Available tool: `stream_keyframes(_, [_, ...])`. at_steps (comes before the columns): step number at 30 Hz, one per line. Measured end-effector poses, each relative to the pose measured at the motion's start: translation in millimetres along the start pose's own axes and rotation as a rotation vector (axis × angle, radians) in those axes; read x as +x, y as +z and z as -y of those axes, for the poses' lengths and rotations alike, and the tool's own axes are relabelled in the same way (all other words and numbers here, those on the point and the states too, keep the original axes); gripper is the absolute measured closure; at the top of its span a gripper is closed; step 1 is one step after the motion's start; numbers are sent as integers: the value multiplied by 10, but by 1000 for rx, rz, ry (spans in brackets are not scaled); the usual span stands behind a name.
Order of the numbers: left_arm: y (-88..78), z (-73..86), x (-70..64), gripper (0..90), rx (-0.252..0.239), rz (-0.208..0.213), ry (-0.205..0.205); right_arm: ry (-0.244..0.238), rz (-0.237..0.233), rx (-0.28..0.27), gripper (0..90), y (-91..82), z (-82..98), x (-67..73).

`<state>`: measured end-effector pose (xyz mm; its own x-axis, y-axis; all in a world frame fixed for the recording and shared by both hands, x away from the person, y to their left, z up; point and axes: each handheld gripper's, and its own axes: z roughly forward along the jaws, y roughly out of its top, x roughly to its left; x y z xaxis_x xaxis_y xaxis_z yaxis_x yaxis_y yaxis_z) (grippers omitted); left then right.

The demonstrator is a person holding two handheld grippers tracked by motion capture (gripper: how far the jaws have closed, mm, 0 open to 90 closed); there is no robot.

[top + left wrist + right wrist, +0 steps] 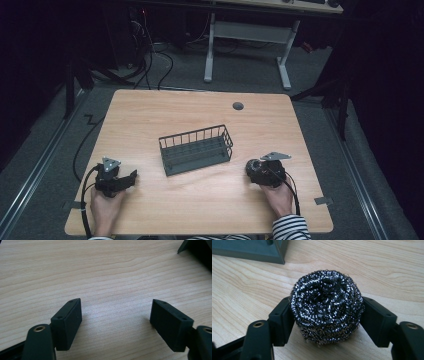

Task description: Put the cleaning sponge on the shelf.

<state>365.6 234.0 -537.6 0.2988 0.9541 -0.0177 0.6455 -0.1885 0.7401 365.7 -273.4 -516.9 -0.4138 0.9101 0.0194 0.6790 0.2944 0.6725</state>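
Steel scourer [326,306] is clamped between the right gripper [265,171] jaws at near right, wire basket [196,149] at table [150,110] centre is seen empty, left gripper [116,323] is held wide open, nothing deposited yet.

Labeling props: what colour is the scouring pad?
Shiny silver-grey steel wool scouring pad; clearest in the right gripper view.

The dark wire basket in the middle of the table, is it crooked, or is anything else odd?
The dark grey wire basket sits slightly askew to the wooden table's edges, upright and empty. Nothing is spilled or damaged. The right gripper holds a round steel-wool scouring ball.
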Motion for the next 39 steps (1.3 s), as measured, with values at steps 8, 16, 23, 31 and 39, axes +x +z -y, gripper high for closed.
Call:
stream_keyframes(8, [-1,-1,0,261,1,0,-1,-23,-14,-9,382,-55,-4,33])
stream_keyframes(16, [-1,-1,0,260,1,0,-1,-20,-52,-48,392,-221,-41,21])
stream_keyframes(23, [0,0,-1,261,0,-1,-1,-24,-109,-87,399,-358,-192,36])
stream_keyframes(31, [0,0,-1,264,0,-2,-2,-38,-177,-102,407,-436,-415,74])
stream_keyframes(39, [0,0,-1,264,-1,-2,-2,-85,-233,-111,413,-508,-755,168])
